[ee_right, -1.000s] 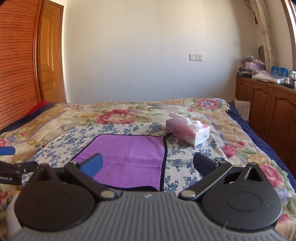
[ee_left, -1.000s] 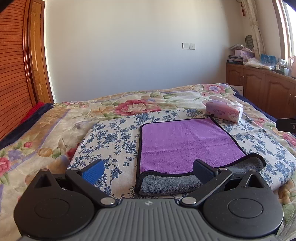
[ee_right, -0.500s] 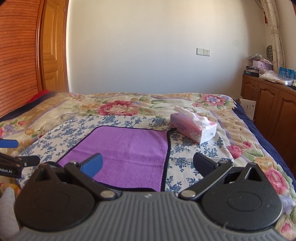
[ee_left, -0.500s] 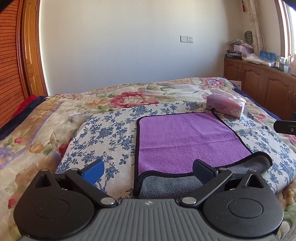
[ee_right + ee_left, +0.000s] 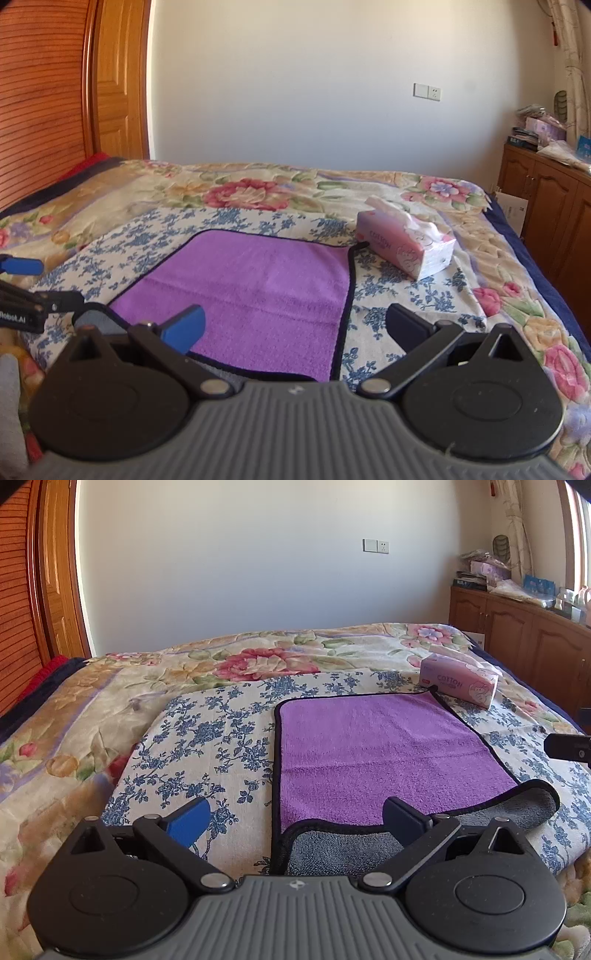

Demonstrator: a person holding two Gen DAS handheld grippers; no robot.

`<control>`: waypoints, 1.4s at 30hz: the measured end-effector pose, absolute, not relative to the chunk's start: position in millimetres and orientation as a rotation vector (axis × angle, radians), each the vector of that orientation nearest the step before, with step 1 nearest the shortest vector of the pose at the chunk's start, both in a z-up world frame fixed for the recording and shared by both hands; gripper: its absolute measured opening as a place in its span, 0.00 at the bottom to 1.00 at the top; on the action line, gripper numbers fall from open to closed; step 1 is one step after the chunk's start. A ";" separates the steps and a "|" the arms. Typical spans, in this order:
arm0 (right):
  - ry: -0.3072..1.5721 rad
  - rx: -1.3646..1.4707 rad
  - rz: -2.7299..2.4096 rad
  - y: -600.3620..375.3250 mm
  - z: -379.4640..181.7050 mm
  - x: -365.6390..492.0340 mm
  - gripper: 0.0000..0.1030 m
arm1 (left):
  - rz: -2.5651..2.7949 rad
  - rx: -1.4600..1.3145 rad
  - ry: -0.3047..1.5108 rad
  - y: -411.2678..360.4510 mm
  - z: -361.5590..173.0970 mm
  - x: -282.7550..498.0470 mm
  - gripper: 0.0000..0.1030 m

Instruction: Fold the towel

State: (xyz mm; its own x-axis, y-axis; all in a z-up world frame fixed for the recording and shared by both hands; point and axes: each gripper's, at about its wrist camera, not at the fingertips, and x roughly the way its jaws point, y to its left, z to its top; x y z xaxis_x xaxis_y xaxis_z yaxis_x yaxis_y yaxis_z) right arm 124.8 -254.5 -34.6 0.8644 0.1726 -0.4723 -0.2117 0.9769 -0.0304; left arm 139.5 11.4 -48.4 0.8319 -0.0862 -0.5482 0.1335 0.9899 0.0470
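Purple towel (image 5: 384,753) lies flat on blue-flowered cloth (image 5: 207,746) over the bed (image 5: 92,709), long axis running 6 to 12 o'clock, far corner pointing at tissue box (image 5: 460,681) at 1 o'clock. Near edge flipped back, grey underside up. Left tool (image 5: 295,818) wide open, holding nothing, above near left corner. Right tool (image 5: 295,325) wide open, holding nothing, above near right corner.

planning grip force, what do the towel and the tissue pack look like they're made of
The towel looks like plush microfibre: fuzzy matte purple pile, grey on the turned-up underside, black stitched edging. It drapes softly, so it should pinch easily.

The tissue pack looks like thin printed plastic film, slightly glossy and creased, with soft white tissue poking from the top. Probably squashy rather than a rigid box.
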 end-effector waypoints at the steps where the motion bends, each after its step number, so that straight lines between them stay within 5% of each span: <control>1: 0.493 -0.078 0.205 -254.8 -35.3 126.0 1.00 | -0.120 0.084 0.577 11.8 -48.9 140.7 0.98; 15: 0.562 -0.059 0.219 -256.9 -47.1 145.1 1.00 | -0.159 0.077 0.632 16.8 -63.0 164.9 0.85; 32: 0.789 -0.048 0.259 -255.5 -78.7 164.1 1.00 | -0.200 0.030 0.756 19.6 -81.8 175.8 0.36; 42: 0.851 -0.012 0.284 -260.0 -84.9 167.7 0.84 | -0.198 0.020 0.775 21.7 -85.8 176.9 0.33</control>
State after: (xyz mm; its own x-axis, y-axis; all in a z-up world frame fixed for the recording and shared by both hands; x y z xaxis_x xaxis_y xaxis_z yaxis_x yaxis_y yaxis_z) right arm 167.7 -260.0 -84.9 0.6237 0.2424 -0.7431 -0.2522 0.9623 0.1022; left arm 176.9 21.7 -85.8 0.6964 -0.1705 -0.6971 0.1853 0.9812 -0.0548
